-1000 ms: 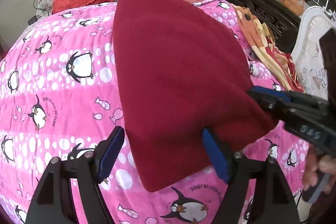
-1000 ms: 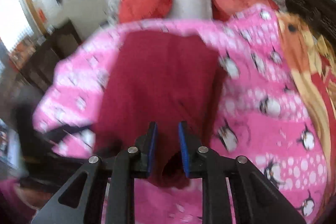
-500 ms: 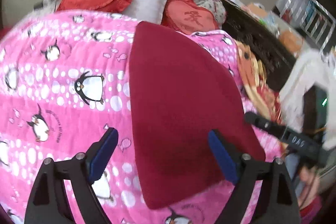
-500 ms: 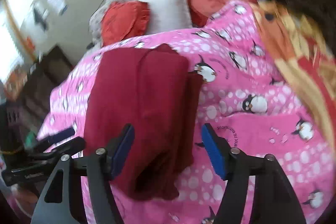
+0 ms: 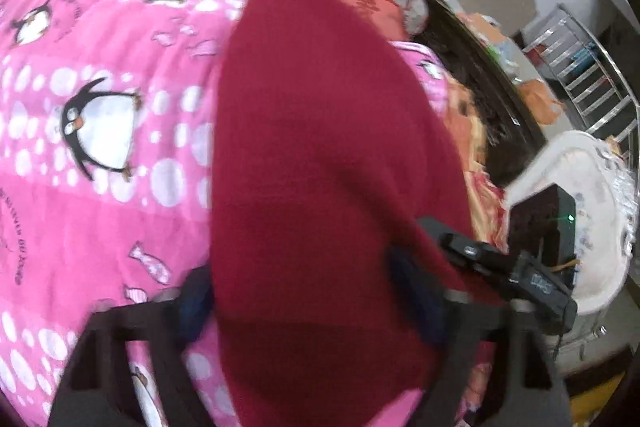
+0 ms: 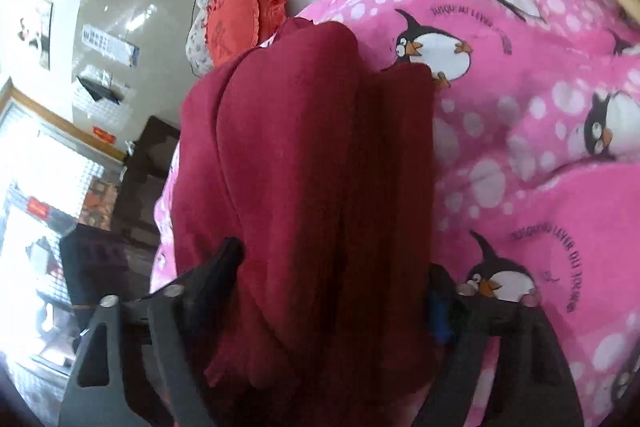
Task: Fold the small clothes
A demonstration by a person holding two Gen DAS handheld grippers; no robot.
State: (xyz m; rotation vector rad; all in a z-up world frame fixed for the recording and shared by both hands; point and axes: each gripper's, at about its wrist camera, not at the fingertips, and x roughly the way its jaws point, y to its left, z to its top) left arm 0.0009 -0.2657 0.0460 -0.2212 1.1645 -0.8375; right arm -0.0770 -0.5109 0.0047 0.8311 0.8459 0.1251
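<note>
While both grippers, left (image 5: 308, 303) narrowing, right (image 6: 336, 283), straddle it open, the dark red garment (image 5: 320, 167) lies folded long

Both cameras ride on hand-held grippers and look forward and downward along their fingers, close over a bed. The left wrist view faces up the bed toward the pillows, with the dark red garment (image 5: 332, 167) filling its middle, the pink penguin blanket (image 5: 92, 131) to its left and the right gripper (image 5: 436, 243) entering from the right. The right wrist view is rolled, with the garment (image 6: 304, 167) central and the blanket (image 6: 532, 131) to its right. Both share garment, blanket and red cushion (image 6: 240, 19).
</note>
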